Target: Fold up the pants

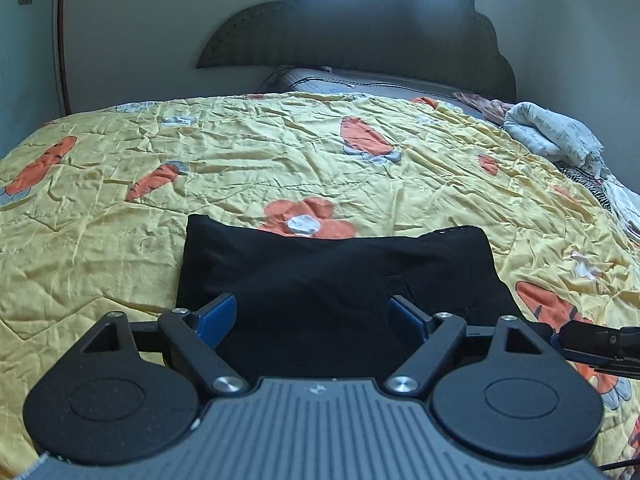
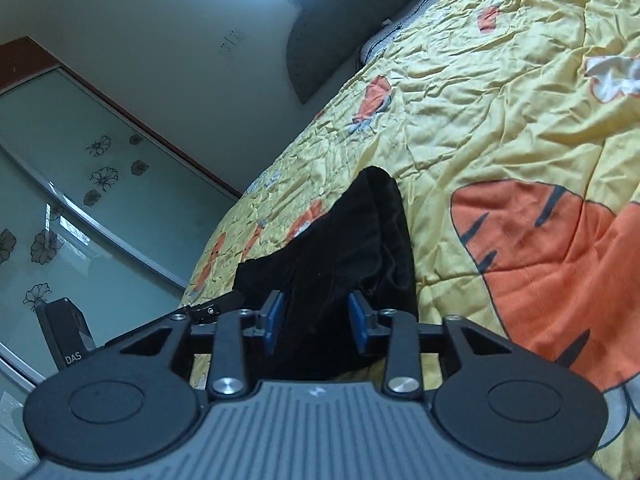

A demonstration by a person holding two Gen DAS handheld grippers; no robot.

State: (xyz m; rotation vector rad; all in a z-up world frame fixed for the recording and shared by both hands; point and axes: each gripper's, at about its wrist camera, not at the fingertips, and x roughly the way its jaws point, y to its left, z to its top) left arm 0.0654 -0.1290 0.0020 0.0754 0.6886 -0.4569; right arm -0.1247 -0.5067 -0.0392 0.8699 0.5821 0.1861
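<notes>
Black pants [image 1: 336,264] lie folded into a flat rectangle on the yellow quilt [image 1: 240,160], near its front edge. My left gripper [image 1: 312,314] hovers over the near half of the pants with its blue pads [image 1: 218,314] wide apart and nothing pinched. The right gripper's tip [image 1: 600,344] pokes in from the right. In the tilted right wrist view the pants [image 2: 352,240] stretch away from my right gripper [image 2: 317,316]. Its jaws stand partly apart, and black cloth shows in the gap with the pads off it. The left gripper's finger [image 2: 216,304] shows just to the left.
A dark scalloped headboard [image 1: 360,28] and grey pillows [image 1: 360,80] stand at the far end of the bed. A bundle of pale clothes [image 1: 552,132] lies at the far right. A frosted sliding door with flower prints [image 2: 80,184] and a dark box marked DAS [image 2: 64,336] are beside the bed.
</notes>
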